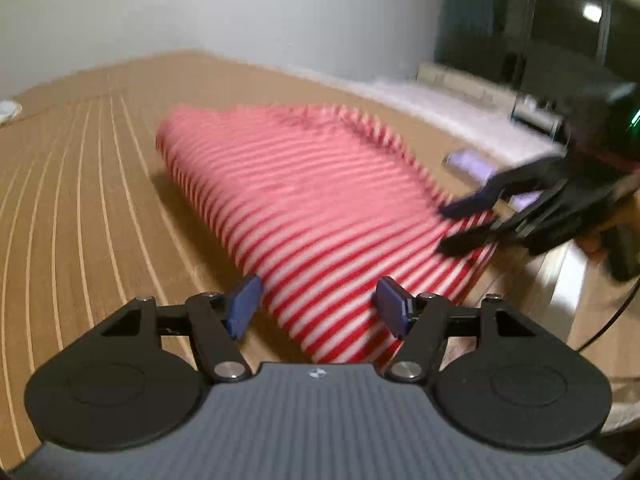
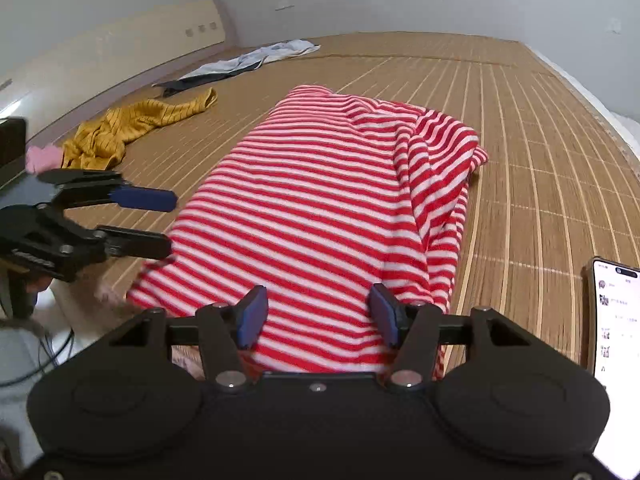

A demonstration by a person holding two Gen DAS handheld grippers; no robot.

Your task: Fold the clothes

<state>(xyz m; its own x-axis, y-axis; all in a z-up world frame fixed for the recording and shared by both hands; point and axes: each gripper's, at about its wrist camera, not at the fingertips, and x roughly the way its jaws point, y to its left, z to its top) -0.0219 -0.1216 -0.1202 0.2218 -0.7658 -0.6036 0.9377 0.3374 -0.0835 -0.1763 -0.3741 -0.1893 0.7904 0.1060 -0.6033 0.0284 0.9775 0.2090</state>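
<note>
A red-and-white striped garment (image 2: 320, 200) lies folded lengthwise on a bamboo mat (image 2: 540, 180); it also shows in the left wrist view (image 1: 320, 216). My left gripper (image 1: 318, 304) is open, its blue pads just above the garment's near hem. It also shows in the right wrist view (image 2: 168, 222), open beside the garment's left edge. My right gripper (image 2: 318, 316) is open over the near hem, holding nothing. In the left wrist view the right gripper (image 1: 444, 228) is open at the garment's right edge.
A yellow striped garment (image 2: 132, 128) and a blue-grey garment (image 2: 248, 60) lie on the mat at the far left by the headboard (image 2: 120, 52). A lit phone (image 2: 616, 340) stands at the right. A white furry rug (image 1: 460, 108) lies beyond the mat.
</note>
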